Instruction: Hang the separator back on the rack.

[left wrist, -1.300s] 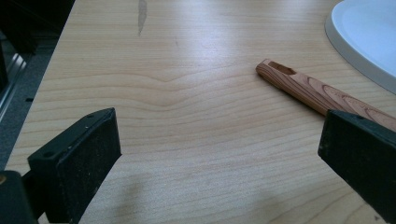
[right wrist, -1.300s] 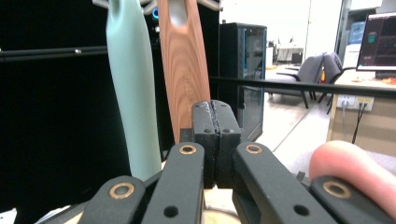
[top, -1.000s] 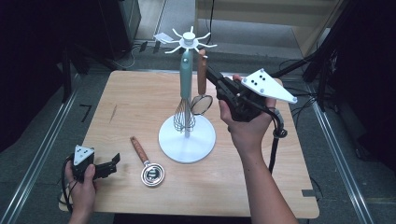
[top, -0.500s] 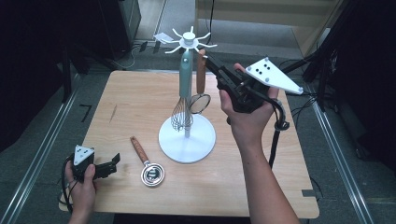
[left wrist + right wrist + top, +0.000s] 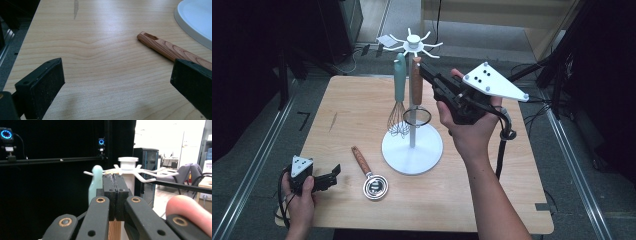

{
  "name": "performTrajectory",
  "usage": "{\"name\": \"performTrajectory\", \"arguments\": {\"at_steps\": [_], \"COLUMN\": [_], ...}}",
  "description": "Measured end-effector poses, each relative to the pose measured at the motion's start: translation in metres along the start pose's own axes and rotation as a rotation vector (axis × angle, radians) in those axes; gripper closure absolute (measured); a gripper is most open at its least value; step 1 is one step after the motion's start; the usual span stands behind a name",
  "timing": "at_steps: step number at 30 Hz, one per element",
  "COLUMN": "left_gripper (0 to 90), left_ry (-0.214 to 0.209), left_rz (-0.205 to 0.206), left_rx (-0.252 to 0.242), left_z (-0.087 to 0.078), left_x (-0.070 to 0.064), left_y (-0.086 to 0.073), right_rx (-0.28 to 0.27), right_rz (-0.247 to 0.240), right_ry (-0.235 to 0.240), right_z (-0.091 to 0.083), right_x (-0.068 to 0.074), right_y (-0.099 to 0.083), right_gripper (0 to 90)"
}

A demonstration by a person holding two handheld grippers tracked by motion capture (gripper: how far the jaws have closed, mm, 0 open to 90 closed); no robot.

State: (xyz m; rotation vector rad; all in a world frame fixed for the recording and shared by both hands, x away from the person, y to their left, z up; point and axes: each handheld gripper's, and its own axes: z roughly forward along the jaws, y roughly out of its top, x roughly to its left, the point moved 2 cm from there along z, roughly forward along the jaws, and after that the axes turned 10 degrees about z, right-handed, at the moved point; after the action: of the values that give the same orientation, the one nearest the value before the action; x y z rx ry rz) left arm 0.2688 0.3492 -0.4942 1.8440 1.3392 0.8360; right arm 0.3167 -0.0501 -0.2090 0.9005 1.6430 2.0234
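High view: right gripper (image 5: 424,70) is up at the white utensil stand (image 5: 412,145), jaws clamped on the top of the wood-handled strainer (image 5: 416,116). Right gripper view backs this up: the two black pads are pressed together, with a sliver of wooden handle (image 5: 114,230) below them, right in front of the stand's hook crown (image 5: 128,171). I can't tell whether the handle's hole is seated on a hook yet.

Strainer: brown wooden handle, vertical, with a small round wire-rimmed mesh bowl at the bottom, hanging just beside the teal-handled whisk (image 5: 399,100). My read on handling: light, with a stiff handle; the varnished wood may be a bit slick and the mesh dents easily. Grip high on the handle, as it is now, and keep the bowl off the pole.

Left gripper (image 5: 326,180) rests low at the near-left corner of the desk (image 5: 357,100), jaws spread wide with nothing between them. A second wood-handled utensil (image 5: 368,175) lies flat near it, with the hang-hole end visible in the left gripper view (image 5: 151,37).
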Motion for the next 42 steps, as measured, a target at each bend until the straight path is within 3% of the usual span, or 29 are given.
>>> {"name": "performTrajectory", "arguments": {"at_steps": [7, 12, 42], "left_gripper": [0.0, 0.0, 0.0], "left_ry": [0.000, -0.004, 0.008], "left_rz": [-0.001, -0.004, -0.012], "left_rx": [-0.002, -0.002, -0.005], "left_z": [0.000, -0.001, 0.000], "left_x": [0.000, 0.000, 0.000], "left_y": [0.000, 0.000, 0.000], "right_rx": [0.033, 0.044, 0.101], "right_rz": [-0.024, -0.035, -0.015], "right_ry": [0.044, 0.045, -0.128], "right_z": [0.008, 0.010, -0.023], "right_x": [0.012, 0.016, -0.040], "right_y": [-0.004, -0.007, -0.057], "right_gripper": [90.0, 90.0, 90.0]}}
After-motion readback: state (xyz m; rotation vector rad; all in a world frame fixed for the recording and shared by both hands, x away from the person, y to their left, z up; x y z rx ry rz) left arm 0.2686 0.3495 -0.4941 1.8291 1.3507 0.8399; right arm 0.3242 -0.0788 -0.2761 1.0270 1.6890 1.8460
